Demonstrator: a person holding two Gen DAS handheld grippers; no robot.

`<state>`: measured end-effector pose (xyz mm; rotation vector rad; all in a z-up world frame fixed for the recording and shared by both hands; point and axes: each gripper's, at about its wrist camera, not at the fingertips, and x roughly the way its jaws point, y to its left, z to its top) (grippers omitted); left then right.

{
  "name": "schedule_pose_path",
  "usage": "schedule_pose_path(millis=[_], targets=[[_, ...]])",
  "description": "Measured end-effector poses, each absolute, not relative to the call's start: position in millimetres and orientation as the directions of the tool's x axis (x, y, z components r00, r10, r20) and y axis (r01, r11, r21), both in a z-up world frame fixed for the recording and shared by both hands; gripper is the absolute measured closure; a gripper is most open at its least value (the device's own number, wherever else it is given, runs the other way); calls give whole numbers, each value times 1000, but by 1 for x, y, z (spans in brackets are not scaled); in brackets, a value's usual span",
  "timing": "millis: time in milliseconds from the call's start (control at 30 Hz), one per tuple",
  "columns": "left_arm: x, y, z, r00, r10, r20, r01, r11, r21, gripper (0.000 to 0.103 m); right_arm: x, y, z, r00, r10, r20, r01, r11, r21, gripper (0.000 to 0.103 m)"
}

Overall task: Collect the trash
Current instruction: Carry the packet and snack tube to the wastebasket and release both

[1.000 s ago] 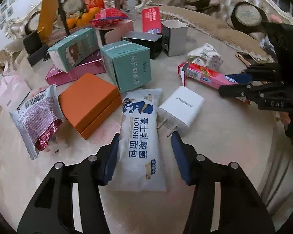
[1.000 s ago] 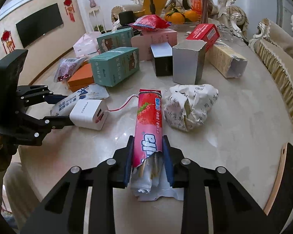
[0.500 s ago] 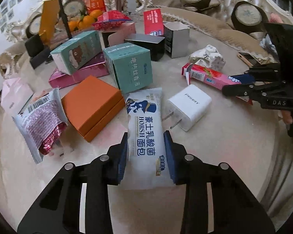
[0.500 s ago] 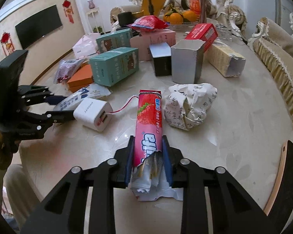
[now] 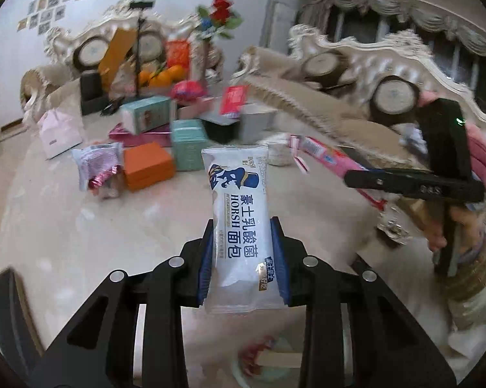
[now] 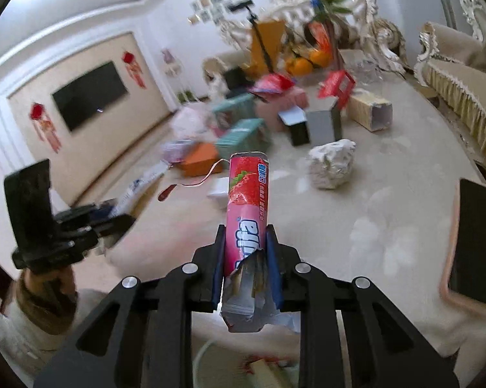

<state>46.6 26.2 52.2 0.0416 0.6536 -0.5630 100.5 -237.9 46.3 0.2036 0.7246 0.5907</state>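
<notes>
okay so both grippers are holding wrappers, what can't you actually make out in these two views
- Left wrist view: the container below the left gripper and its bread wrapper is blurred and cut off by the gripper arms.
- Right wrist view: motion blur smears the boxes behind the right gripper and its strawberry candy wrapper; their print is unreadable.

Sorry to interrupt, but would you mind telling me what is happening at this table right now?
A person is clearing trash with a pair of handheld tongs. The left tongs are shut on a white bread wrapper, held up off the table. The right tongs are shut on a torn pink strawberry candy wrapper, also lifted. Boxes, including an orange box, and a crumpled paper ball remain on the table.
</notes>
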Motion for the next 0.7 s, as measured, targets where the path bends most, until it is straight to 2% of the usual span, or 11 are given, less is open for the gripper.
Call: schedule_pose_path(millis=[133,267,400,467,633,667,700], targets=[[-14,5,32,596,-506,-624,533,830,-163,70,45,-238,29,500,649,-574,-445,761,472,81],[-42,-16,-28,469,-501,-727,488,833,-260,70,10,-230,-26,368,645,-670,-356,763,539,81],[-41,-38,-87,380,-427,-821,449,861,-239,70,18,-228,-87,276,595,-755,-245,803,543,81],[-35,-43,-105,344,-416,-842,433,866,-250,70,28,-225,-107,259,531,-807,-222,846,485,81],[-19,-47,-137,296,-409,-863,372,882,-291,67,43,-218,-138,249,490,-835,-199,870,452,79],[-17,-48,-141,293,-406,-866,363,885,-292,47,42,-218,-143,238,487,-840,-196,872,449,78],[-15,-50,-142,294,-395,-870,359,890,-283,20,44,-216,-148,232,470,-852,-186,881,436,75]])
